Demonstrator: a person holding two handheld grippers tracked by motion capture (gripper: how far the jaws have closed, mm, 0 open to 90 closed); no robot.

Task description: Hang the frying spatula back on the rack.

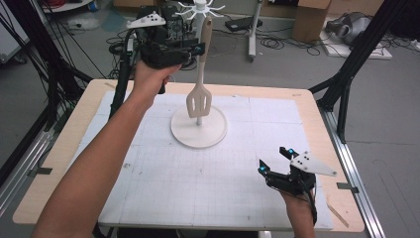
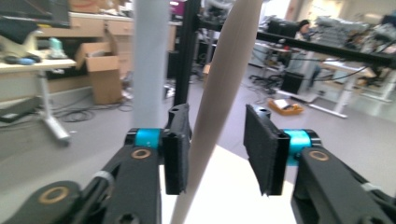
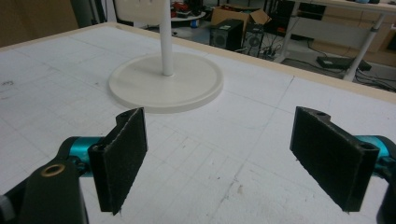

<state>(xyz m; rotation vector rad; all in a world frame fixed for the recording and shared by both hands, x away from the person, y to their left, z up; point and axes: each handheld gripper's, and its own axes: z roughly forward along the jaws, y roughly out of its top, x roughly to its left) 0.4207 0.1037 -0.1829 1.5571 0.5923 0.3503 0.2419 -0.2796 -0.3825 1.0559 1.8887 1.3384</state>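
1. Spatula [image 1: 200,94] hangs from the hook rack [image 1: 200,9], its slotted blade just above the round base [image 1: 199,130].
2. Left gripper [image 2: 217,156] has its jaws around the handle; one pad [image 2: 176,158] seems to touch it, the other stands apart.
3. Right gripper [image 3: 233,158] is wide open and holds nothing, low over the white mat [image 1: 208,183].

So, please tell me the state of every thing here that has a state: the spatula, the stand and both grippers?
spatula: hanging from the stand's top hooks, blade down, handle between the left gripper's jaws.
stand: upright on the table, round base flat.
left gripper: raised at the handle; one pad touches it, the other is apart.
right gripper: open, empty, low over the table.
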